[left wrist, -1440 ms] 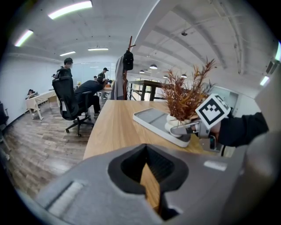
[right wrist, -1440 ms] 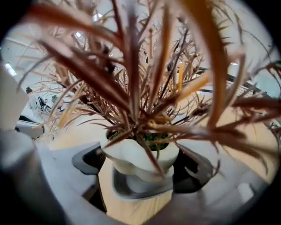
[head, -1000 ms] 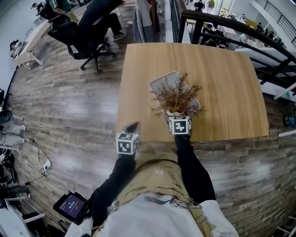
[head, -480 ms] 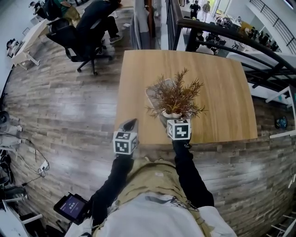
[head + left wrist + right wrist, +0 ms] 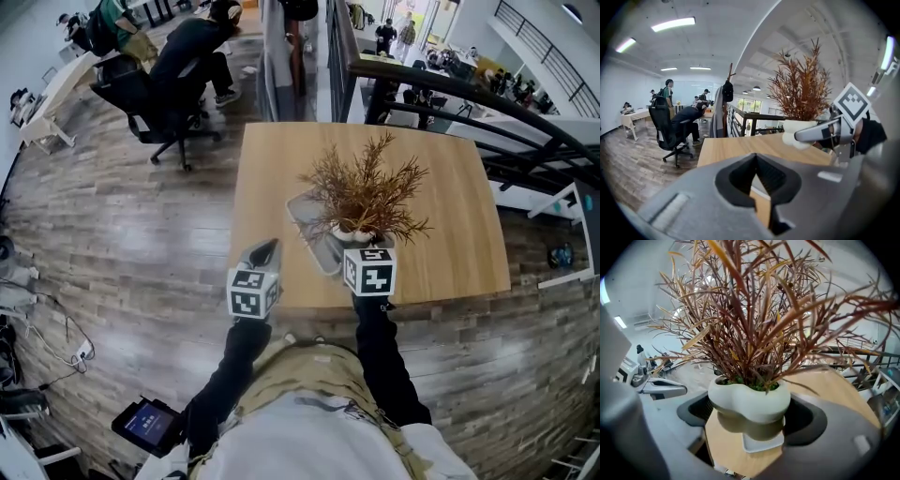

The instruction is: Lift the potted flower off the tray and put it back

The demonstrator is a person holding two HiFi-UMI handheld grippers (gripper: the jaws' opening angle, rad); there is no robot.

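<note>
The potted flower (image 5: 366, 192), brown dried sprigs in a lumpy white pot (image 5: 749, 404), hangs in the air above the wooden table (image 5: 450, 216). My right gripper (image 5: 359, 236) is shut on the pot, one jaw on each side. The grey tray (image 5: 307, 220) lies on the table below and slightly left of the pot, and shows under it as the tray (image 5: 761, 441) in the right gripper view. My left gripper (image 5: 265, 251) is shut on nothing near the table's front edge, left of the pot. The left gripper view shows the pot (image 5: 799, 131) held off to its right.
A person sits in a black office chair (image 5: 150, 89) on the wooden floor at the far left. A dark railing (image 5: 450, 84) runs behind the table at the right. A small screen device (image 5: 145, 427) lies on the floor by my left leg.
My right gripper has raised the pot off the tray; the plant now looks larger and nearer, and the tray shows bare to its left. The left gripper has hardly moved.
</note>
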